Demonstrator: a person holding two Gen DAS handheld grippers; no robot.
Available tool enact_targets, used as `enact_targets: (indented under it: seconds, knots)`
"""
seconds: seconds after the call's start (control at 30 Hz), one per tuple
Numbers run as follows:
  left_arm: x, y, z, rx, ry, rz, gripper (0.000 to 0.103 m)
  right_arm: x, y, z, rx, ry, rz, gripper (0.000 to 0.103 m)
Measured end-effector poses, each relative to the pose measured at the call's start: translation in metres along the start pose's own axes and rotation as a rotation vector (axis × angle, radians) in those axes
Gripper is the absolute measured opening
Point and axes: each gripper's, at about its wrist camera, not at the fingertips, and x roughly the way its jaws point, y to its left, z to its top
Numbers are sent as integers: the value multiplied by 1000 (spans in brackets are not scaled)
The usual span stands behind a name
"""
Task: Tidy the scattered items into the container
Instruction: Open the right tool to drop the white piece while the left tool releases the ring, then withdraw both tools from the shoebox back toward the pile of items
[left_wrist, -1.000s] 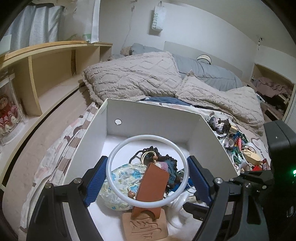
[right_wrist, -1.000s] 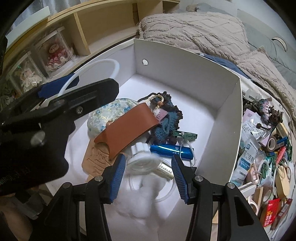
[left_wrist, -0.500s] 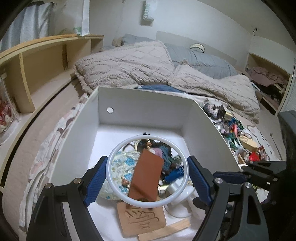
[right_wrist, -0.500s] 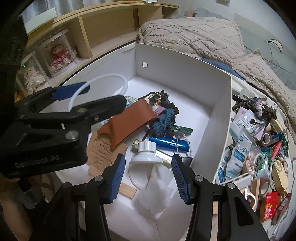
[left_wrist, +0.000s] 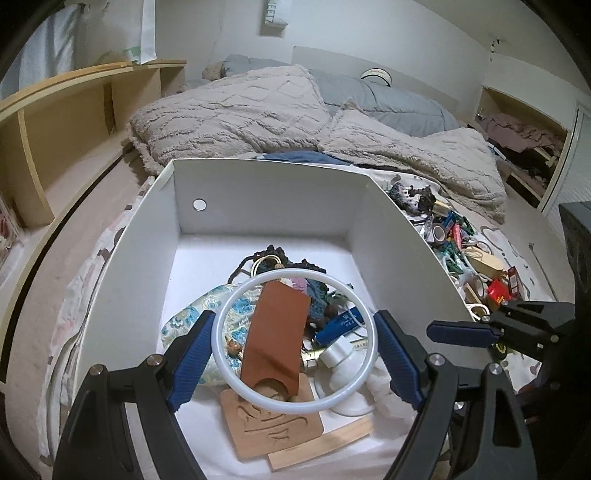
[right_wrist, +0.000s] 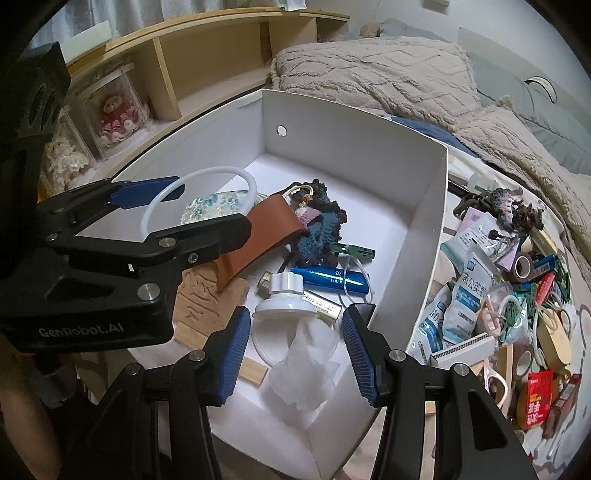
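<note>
My left gripper (left_wrist: 295, 314) is shut on a white plastic ring (left_wrist: 291, 274), which sits flat between the blue pads over the near half of the white box (left_wrist: 266, 195). The right wrist view shows this gripper (right_wrist: 214, 205) and the ring (right_wrist: 218, 169) above the box's left side. My right gripper (right_wrist: 295, 310) stands open over the box's near right corner. Nothing is between its pads. A white capped piece (right_wrist: 284, 295) and a crumpled tissue (right_wrist: 303, 369) lie on the box floor below it. A brown leather case (right_wrist: 258, 236) lies in the box.
Also in the box (right_wrist: 351, 147) are a floral pouch (left_wrist: 192, 321), a crocheted piece (right_wrist: 317, 229), a blue tube (right_wrist: 328, 280) and a carved wooden plaque (left_wrist: 273, 428). Several small items (right_wrist: 517, 295) litter the bed right of it. Blankets (left_wrist: 240, 114) lie behind, shelves (left_wrist: 55, 129) to the left.
My right gripper has drawn back toward the box's near edge, while the white capped piece and the tissue stay on the floor. The left gripper has tilted slightly, still gripping the ring.
</note>
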Motion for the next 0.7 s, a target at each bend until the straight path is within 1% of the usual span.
enact_targets:
  seconds: [0.17, 0.2, 0.23, 0.3, 0.57, 0.7]
  knots:
    - [0, -2, 0, 2, 2, 26, 85, -1, 1, -1, 1, -2, -3, 52]
    - [-1, -2, -1, 5, 0, 34, 89, -1, 1, -1, 3, -3, -3, 52]
    - [-2, -2, 0, 7, -8, 40, 97, -1, 0, -1, 6, -4, -4, 52]
    - [-6, -3, 0, 5, -42, 58, 103, -2, -1, -1, 10, -9, -6, 52]
    - [-5, -6, -1, 14, -43, 73, 103, -5, -4, -4, 30, -29, -3, 52]
    - [-5, -8, -1, 15, -49, 74, 103, -10, -8, -4, 51, -58, -9, 52]
